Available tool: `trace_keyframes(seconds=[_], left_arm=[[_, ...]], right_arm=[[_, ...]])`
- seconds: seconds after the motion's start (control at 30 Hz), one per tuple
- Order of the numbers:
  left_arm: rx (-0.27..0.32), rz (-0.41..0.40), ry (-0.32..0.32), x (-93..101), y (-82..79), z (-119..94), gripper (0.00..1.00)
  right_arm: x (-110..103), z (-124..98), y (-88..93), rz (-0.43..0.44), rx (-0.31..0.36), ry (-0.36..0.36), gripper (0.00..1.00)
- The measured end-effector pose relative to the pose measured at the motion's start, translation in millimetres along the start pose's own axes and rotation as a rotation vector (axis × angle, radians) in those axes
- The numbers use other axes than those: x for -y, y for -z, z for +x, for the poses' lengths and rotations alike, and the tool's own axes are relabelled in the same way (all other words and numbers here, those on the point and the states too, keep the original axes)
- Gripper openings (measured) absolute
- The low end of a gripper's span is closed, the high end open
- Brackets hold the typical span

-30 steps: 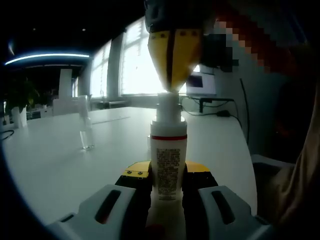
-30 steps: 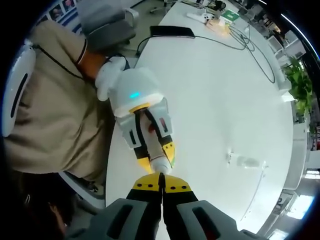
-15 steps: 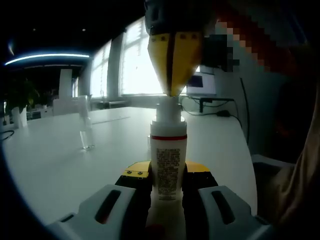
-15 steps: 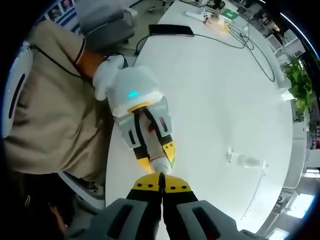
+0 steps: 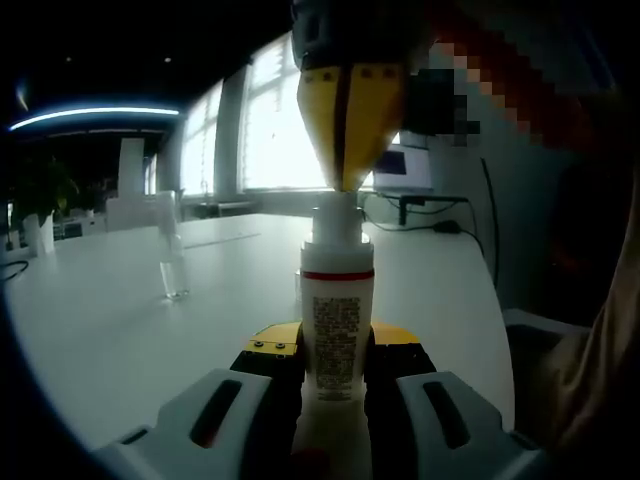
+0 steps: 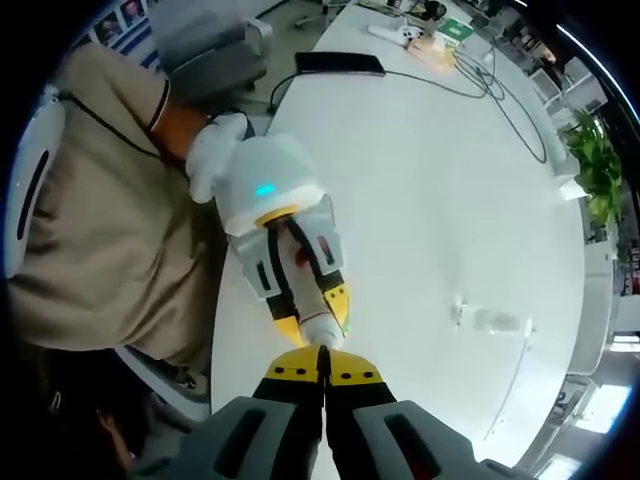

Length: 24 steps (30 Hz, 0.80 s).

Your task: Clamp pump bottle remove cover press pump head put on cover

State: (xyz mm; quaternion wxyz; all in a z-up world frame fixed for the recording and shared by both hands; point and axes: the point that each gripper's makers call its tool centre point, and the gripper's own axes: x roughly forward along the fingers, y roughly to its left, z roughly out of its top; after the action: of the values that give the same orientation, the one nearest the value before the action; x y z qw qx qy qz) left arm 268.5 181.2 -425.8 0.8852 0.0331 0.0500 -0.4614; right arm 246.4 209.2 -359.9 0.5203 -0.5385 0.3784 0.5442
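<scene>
White table (image 5: 120, 330), pump bottle (image 5: 338, 330) clenched upright between left tongs (image 5: 335, 372), closed right tongs (image 5: 348, 180) atop.

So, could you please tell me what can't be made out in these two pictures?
- Pump bottle label text: left gripper view, too small and dim to read.
- Pump head: both views, hidden beneath the shut right claw tips.
- Clear cover base: left gripper view, backlit and blurred.
- Bottle base: hidden between the left claw jaws.
</scene>
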Motion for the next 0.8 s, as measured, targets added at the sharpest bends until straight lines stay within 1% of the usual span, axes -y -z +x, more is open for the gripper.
trace_keyframes(seconds=[0.3,0.8], left_arm=[[0.0,-0.003,0.0,-1.5,0.2,-0.1,0.14],[0.001,-0.003,0.001,-0.6,-0.2,0.0,0.14]], right_arm=[[1.3,-4.8,-1.4,-0.023,0.013,0.014,0.0],[1.7,-4.5,-1.8,-0.023,0.023,0.009,0.0]])
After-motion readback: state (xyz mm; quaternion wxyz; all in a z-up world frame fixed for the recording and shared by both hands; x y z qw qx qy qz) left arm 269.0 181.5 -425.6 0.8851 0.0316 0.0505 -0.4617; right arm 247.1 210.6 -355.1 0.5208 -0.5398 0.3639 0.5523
